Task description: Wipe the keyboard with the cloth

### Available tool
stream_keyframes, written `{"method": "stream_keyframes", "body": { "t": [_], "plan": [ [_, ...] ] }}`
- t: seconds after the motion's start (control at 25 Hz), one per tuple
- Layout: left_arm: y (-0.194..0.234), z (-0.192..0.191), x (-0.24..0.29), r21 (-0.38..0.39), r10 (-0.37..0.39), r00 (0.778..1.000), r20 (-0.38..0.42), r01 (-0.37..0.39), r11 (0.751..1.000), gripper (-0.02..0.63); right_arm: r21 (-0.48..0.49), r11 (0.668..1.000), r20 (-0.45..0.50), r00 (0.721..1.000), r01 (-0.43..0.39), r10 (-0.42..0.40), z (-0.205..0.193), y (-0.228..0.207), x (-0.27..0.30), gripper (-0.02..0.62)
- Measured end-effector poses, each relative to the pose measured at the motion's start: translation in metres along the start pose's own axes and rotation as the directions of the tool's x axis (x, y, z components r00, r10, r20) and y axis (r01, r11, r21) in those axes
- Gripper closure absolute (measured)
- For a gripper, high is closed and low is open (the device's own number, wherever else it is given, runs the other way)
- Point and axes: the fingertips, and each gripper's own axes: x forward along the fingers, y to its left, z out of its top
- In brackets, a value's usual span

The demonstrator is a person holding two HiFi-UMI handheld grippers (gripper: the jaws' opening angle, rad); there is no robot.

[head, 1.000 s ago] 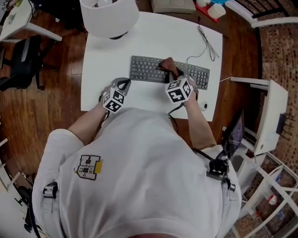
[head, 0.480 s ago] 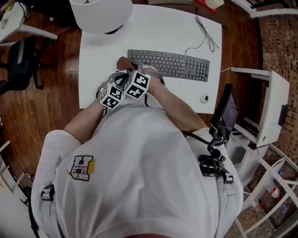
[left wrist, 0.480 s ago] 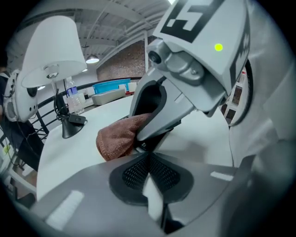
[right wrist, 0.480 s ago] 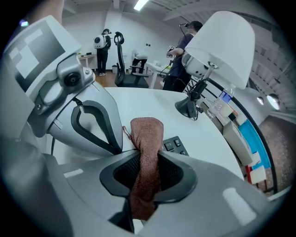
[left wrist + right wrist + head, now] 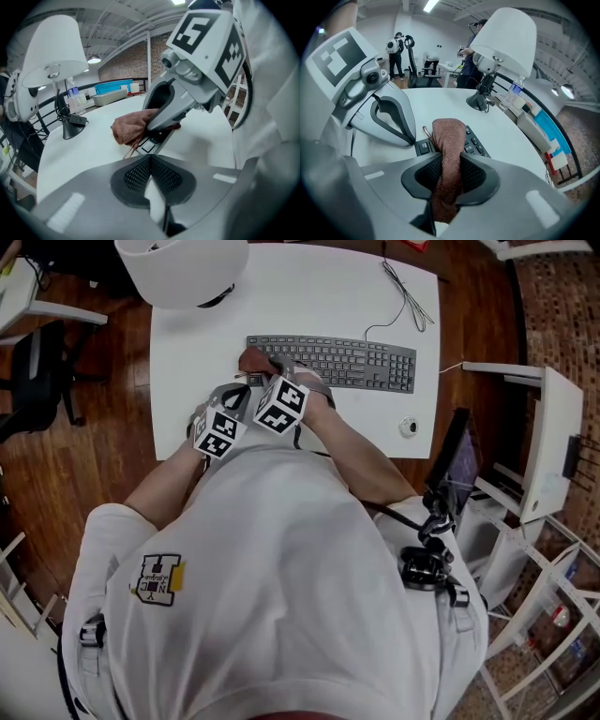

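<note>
At left end of keyboard [image 5: 356,364], brown cloth [image 5: 253,360] lies bunched on keys. My right gripper [image 5: 449,171] pinches cloth's tail between pads (fold sticks up past jaws). My left gripper [image 5: 151,176] close beside it, above white table [image 5: 309,296], jaws pressed together, nothing between. White lamp [image 5: 178,268] stands farther back, near table's far left corner.

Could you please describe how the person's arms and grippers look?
Both the left gripper and right gripper are grey shells with black mesh-textured pads, each bearing a white cube with black square markers. A black cable runs beside the right forearm. The person wears a white short-sleeved shirt.
</note>
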Motion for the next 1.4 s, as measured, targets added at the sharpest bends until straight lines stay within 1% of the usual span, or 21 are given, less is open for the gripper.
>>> {"method": "stream_keyframes", "body": {
  "t": [0.2,0.36,0.68,0.88,1.04,1.2,1.4],
  "plan": [
    [0.001,0.002,-0.001,-0.004,0.000,1.000,0.003,0.000,1.000,0.606,0.082,0.996,-0.027,0.999,0.044,-0.042,-0.027,-0.023,-0.010,0.502],
    [0.002,0.000,0.000,-0.007,-0.002,1.000,0.004,0.002,1.000,0.606,0.154,0.983,-0.061,0.994,0.096,-0.087,-0.057,-0.045,-0.018,0.502],
    [0.002,0.000,-0.001,-0.003,0.000,1.000,0.001,0.000,1.000,0.606,0.246,0.950,-0.118,0.979,0.191,-0.167,-0.118,-0.084,-0.041,0.502],
    [0.002,0.000,-0.003,0.001,0.002,1.000,-0.003,-0.002,1.000,0.606,0.294,0.918,-0.171,0.959,0.267,-0.224,-0.161,-0.110,-0.059,0.502],
    [0.002,-0.001,-0.002,0.004,0.000,1.000,-0.008,0.000,1.000,0.606,0.340,0.874,-0.238,0.931,0.347,-0.277,-0.205,-0.134,-0.076,0.502],
    [0.002,0.000,-0.002,0.013,0.000,1.000,-0.011,0.001,1.000,0.606,0.397,0.815,-0.305,0.898,0.423,-0.318,-0.252,-0.157,-0.096,0.502],
    [0.002,0.001,-0.004,0.019,-0.001,1.000,-0.013,0.002,1.000,0.606,0.447,0.740,-0.388,0.854,0.502,-0.346,-0.301,-0.179,-0.120,0.502]
  ]
}}
